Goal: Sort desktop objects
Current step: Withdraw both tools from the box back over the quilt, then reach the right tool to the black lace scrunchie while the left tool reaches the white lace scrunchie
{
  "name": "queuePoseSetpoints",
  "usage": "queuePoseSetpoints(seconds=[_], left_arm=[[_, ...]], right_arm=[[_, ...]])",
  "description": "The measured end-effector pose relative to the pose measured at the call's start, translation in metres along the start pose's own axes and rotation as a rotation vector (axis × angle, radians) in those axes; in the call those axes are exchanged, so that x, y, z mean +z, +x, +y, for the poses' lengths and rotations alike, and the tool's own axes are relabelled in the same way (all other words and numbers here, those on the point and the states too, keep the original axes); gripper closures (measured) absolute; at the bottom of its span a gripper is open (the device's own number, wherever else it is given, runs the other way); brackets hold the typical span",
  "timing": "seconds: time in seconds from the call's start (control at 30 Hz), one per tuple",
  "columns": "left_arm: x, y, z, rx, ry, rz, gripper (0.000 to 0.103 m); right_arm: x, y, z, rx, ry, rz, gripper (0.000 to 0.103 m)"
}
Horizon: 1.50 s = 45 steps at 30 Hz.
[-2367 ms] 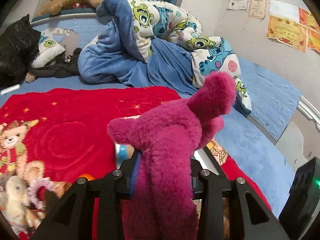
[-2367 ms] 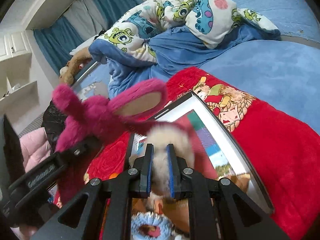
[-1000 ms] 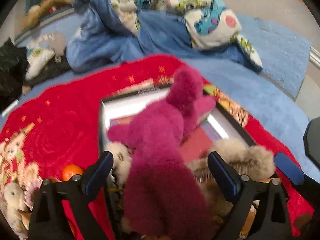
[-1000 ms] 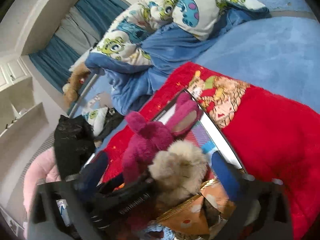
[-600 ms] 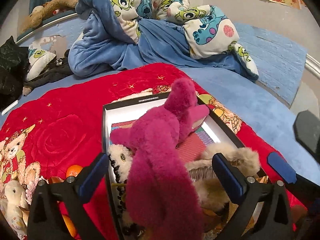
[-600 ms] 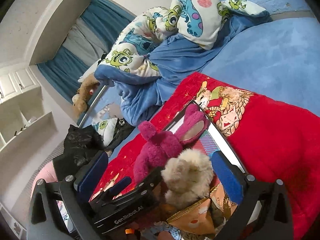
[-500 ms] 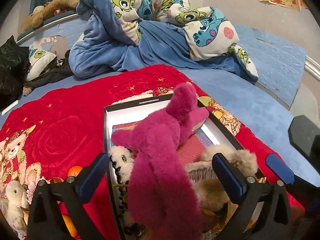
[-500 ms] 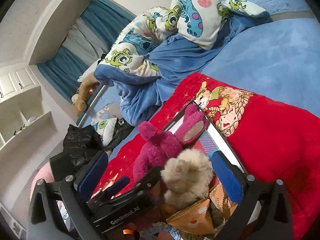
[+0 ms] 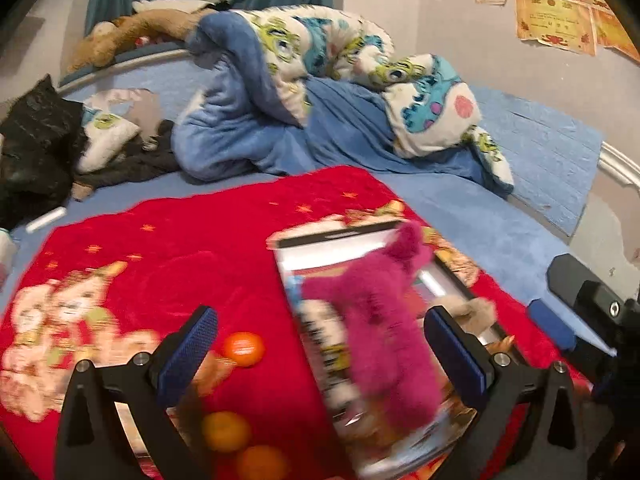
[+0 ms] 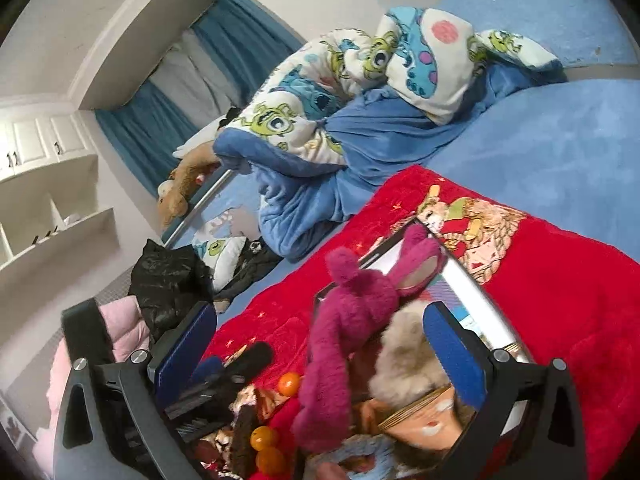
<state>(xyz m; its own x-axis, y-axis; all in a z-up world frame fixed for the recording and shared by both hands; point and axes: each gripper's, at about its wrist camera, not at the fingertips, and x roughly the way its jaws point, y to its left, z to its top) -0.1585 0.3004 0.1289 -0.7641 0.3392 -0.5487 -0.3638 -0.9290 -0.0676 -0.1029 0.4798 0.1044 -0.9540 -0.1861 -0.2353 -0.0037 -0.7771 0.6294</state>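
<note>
A magenta plush rabbit (image 9: 384, 320) lies in a black-rimmed box (image 9: 340, 236) on the red blanket; it also shows in the right wrist view (image 10: 348, 320). A beige fluffy plush (image 10: 404, 356) lies beside it in the box (image 10: 476, 292). My left gripper (image 9: 320, 348) is open and empty above the box's left side. My right gripper (image 10: 320, 356) is open and empty above both plush toys. Several oranges (image 9: 244, 349) lie on the blanket left of the box.
The red blanket (image 9: 180, 248) lies on a blue bed (image 9: 500, 224). A rumpled monster-print duvet (image 9: 320, 92) is piled behind. A black bag (image 9: 36, 136) sits far left. Orange gift packaging (image 10: 416, 420) lies at the box's near end.
Both grippers opened and let go of the magenta rabbit and the beige plush, which now lie in the box. The left gripper has swung left; the view is blurred.
</note>
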Motion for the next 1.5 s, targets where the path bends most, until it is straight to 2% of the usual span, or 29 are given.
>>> queuePoseSetpoints(seconds=[0.17, 0.3, 0.4, 0.57, 0.7, 0.87, 1.07, 1.2, 1.5], left_arm=[[-0.013, -0.054, 0.065, 0.099, 0.032, -0.011, 0.000], [-0.030, -0.106, 0.136, 0.167, -0.014, -0.015, 0.000], [-0.047, -0.143, 0.186, 0.256, -0.047, -0.038, 0.000], [-0.078, -0.178, 0.241, 0.269, -0.144, -0.071, 0.000], [-0.102, -0.185, 0.269, 0.269, -0.222, -0.111, 0.000], [-0.116, -0.169, 0.284, 0.252, -0.257, -0.059, 0.000], [-0.140, -0.137, 0.283, 0.265, -0.211, 0.043, 0.000], [-0.149, -0.125, 0.276, 0.253, -0.192, 0.078, 0.000], [-0.154, -0.098, 0.248, 0.221, -0.150, 0.123, 0.000]], right_arm=[[-0.014, -0.004, 0.030, 0.019, -0.059, 0.013, 0.000], [-0.025, -0.013, 0.065, 0.004, -0.174, 0.009, 0.000], [-0.036, -0.019, 0.086, 0.037, -0.204, 0.010, 0.000], [-0.066, -0.009, 0.129, 0.094, -0.237, 0.041, 0.000], [-0.103, 0.010, 0.167, 0.141, -0.261, 0.093, 0.000], [-0.136, 0.027, 0.196, 0.179, -0.298, 0.152, 0.000], [-0.174, 0.035, 0.208, 0.201, -0.323, 0.216, 0.000], [-0.191, 0.045, 0.213, 0.156, -0.381, 0.242, 0.000], [-0.186, 0.065, 0.177, 0.011, -0.312, 0.318, 0.000]])
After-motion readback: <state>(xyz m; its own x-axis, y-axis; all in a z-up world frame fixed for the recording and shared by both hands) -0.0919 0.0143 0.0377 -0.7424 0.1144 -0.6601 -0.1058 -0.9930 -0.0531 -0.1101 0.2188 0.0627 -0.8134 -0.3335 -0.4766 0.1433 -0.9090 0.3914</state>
